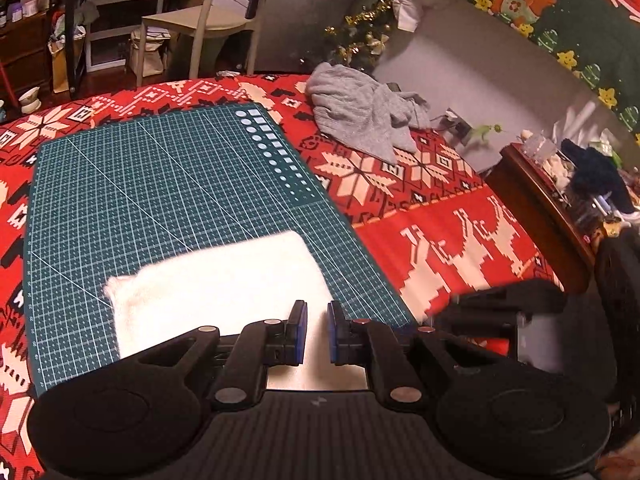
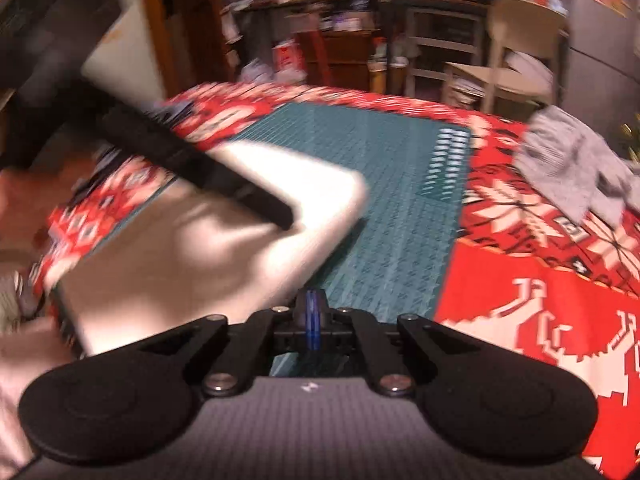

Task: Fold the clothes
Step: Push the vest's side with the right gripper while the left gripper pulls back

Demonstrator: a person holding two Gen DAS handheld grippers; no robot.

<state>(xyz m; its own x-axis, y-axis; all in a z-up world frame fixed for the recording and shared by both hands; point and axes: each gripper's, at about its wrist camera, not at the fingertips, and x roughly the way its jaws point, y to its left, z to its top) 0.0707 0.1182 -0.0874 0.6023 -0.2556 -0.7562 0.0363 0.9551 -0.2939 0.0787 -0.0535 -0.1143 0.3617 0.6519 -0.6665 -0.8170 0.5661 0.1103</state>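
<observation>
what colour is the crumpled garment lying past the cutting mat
Light grey garment, a ribbed knit, sharpest in the left wrist view.

You had a green gridded cutting mat (image 1: 160,184) lying flat on a red patterned tablecloth (image 1: 460,240). Beyond the table's far edge stood a pale chair (image 1: 208,20), with a tinsel-hung Christmas tree (image 1: 360,36) near it and a dark wooden side table (image 1: 536,196) off to the right.

The white cloth (image 1: 216,280) looks soft and fuzzy at its edge. The grey sweater (image 1: 360,116) is ribbed knit. The green mat (image 1: 160,168) is smooth, matt, grid-printed. The left gripper (image 1: 317,334) is matt black plastic with metal rivets.
</observation>
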